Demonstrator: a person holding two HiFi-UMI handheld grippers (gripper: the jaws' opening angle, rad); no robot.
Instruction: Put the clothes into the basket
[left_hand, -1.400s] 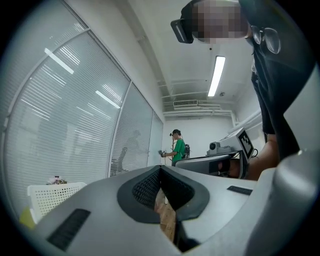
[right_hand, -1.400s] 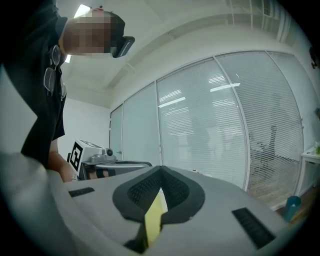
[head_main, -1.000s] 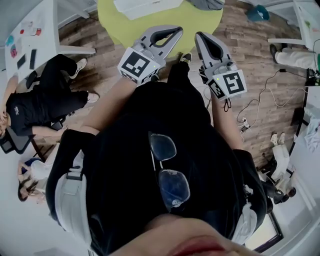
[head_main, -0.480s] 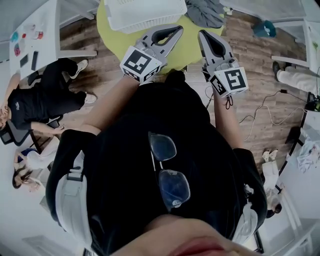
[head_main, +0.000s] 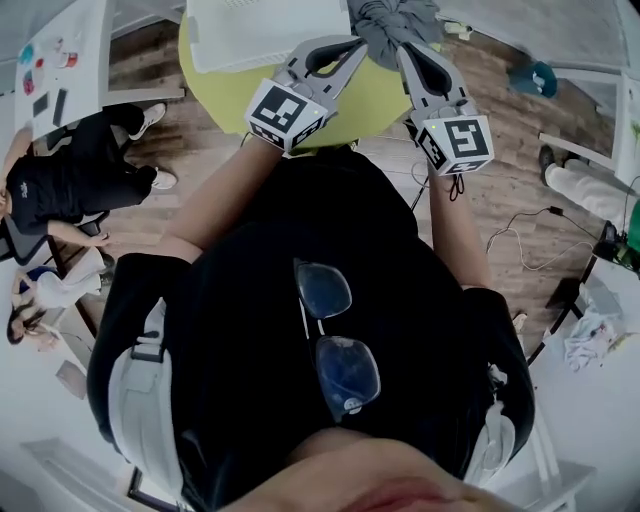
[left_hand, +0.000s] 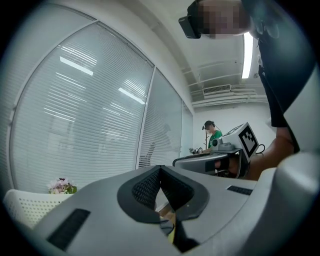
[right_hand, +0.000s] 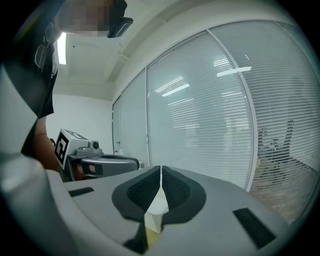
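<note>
A white basket (head_main: 255, 30) stands on the round yellow-green table (head_main: 370, 95) at the top of the head view. A crumpled grey garment (head_main: 395, 25) lies beside it to the right. My left gripper (head_main: 357, 43) is shut and empty, its tip near the garment's left edge. The right gripper (head_main: 405, 48), also shut and empty, points at the garment's lower edge. Both are held level, side by side. In the left gripper view the left gripper (left_hand: 160, 167) has its pads together, with the basket (left_hand: 25, 205) low at the left. The right gripper (right_hand: 160, 167) shows the same in its own view.
A seated person in black (head_main: 70, 185) and another person (head_main: 40, 300) are at the left, by a white desk (head_main: 60, 70). Cables (head_main: 520, 225) trail over the wooden floor at the right. Blinded glass walls (left_hand: 90, 110) rise ahead, with a person in green (left_hand: 212, 132) far off.
The table, basket and grey garment have come further into view from the top. Both grippers now reach up to the garment's edge. Their jaws stay shut.
</note>
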